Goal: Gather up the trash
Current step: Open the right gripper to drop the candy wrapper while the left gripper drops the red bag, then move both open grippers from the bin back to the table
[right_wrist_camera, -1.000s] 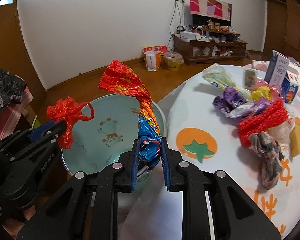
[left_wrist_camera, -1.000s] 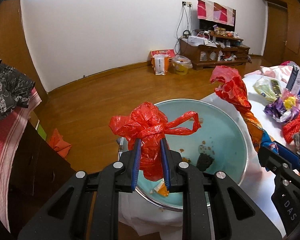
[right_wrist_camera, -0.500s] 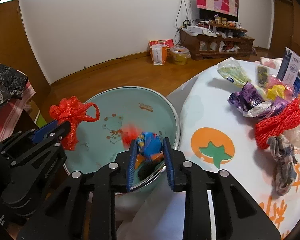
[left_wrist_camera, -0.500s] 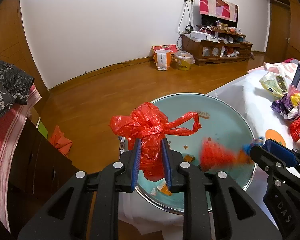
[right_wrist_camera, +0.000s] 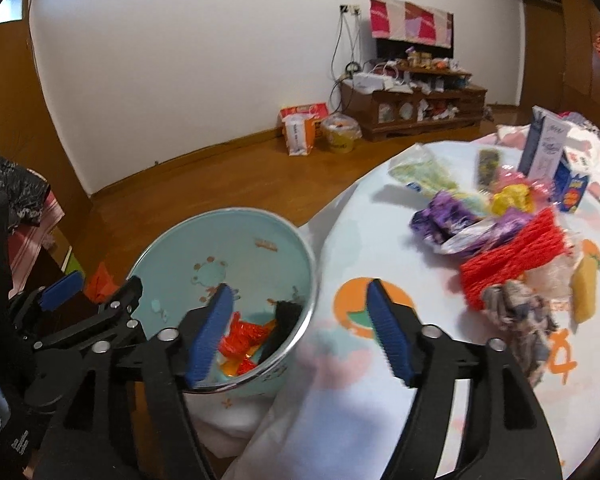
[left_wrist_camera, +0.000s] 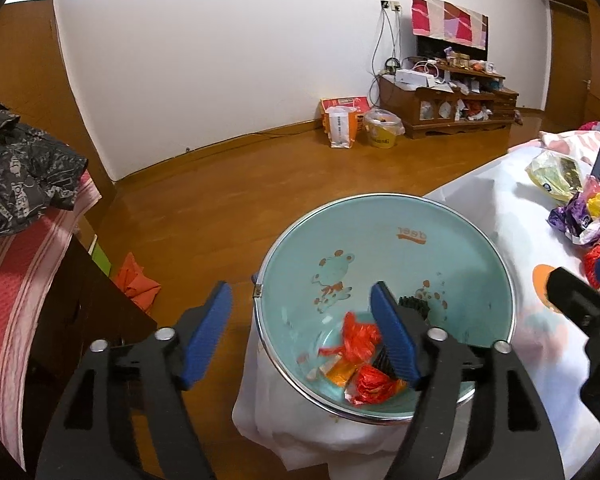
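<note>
A pale blue bin (left_wrist_camera: 384, 208) (right_wrist_camera: 228, 220) with a metal rim stands beside the round table. At its bottom lie the red plastic bag (left_wrist_camera: 358, 338) (right_wrist_camera: 242, 330), a red and orange wrapper (left_wrist_camera: 374, 388) and a dark scrap (left_wrist_camera: 414, 304). My left gripper (left_wrist_camera: 304, 300) hangs over the bin's left rim, its jaws opening with nothing between them. My right gripper (right_wrist_camera: 300, 296) hovers at the bin's right rim over the table edge, jaws also opening and empty. More trash sits on the table: red netting (right_wrist_camera: 512, 256), a purple wrapper (right_wrist_camera: 448, 216) and a crumpled grey wrapper (right_wrist_camera: 516, 312).
The table (right_wrist_camera: 380, 248) has a white cloth with orange prints. Two cartons (right_wrist_camera: 544, 148) and a green bag (right_wrist_camera: 424, 168) stand toward its far side. A dark cabinet (left_wrist_camera: 60, 320) with striped cloth is at left. Wooden floor (left_wrist_camera: 240, 184) stretches to a TV stand (left_wrist_camera: 444, 108).
Both grippers went from shut to open. The red bag fell from the left one and the red-orange-blue wrapper from the right one, both into the bin.
</note>
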The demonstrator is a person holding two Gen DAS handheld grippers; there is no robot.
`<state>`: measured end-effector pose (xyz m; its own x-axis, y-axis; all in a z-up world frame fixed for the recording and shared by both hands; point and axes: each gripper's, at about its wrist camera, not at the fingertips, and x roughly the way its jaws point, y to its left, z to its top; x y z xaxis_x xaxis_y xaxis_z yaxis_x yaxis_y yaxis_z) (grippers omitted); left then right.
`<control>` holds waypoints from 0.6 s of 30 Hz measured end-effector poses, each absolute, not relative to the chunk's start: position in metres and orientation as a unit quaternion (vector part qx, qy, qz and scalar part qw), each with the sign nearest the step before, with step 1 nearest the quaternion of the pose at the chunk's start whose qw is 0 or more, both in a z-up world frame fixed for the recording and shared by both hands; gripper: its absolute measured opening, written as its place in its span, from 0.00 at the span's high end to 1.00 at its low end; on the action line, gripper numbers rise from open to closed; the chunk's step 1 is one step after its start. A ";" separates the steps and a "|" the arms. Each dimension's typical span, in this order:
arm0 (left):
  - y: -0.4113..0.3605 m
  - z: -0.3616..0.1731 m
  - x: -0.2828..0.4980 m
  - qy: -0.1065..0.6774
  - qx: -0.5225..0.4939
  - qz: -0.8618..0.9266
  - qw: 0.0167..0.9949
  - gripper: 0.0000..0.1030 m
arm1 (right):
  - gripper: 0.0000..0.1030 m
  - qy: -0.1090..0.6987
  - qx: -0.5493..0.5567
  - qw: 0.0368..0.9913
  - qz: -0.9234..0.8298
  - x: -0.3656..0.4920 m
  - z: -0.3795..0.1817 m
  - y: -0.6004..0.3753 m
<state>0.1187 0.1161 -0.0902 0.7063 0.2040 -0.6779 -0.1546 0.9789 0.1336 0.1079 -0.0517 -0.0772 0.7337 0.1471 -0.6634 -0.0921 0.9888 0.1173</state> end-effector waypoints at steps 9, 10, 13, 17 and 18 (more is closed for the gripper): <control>0.104 -0.082 0.109 0.362 0.038 0.093 0.927 0.16 | 0.09 0.325 0.048 0.944 0.025 0.091 -0.065 -0.077; 0.102 -0.081 0.108 0.361 0.039 0.092 0.927 0.15 | 0.08 0.320 0.051 0.946 0.019 0.089 -0.064 -0.081; 0.094 -0.075 0.104 0.355 0.043 0.088 0.930 0.14 | 0.08 0.321 0.050 0.946 0.000 0.085 -0.063 -0.095; 0.084 -0.071 0.100 0.350 0.044 0.080 0.932 0.11 | 0.08 0.324 0.053 0.944 -0.018 0.080 -0.063 -0.111; 0.081 -0.071 0.099 0.350 0.045 0.077 0.932 0.11 | 0.08 0.324 0.057 0.944 -0.020 0.079 -0.062 -0.116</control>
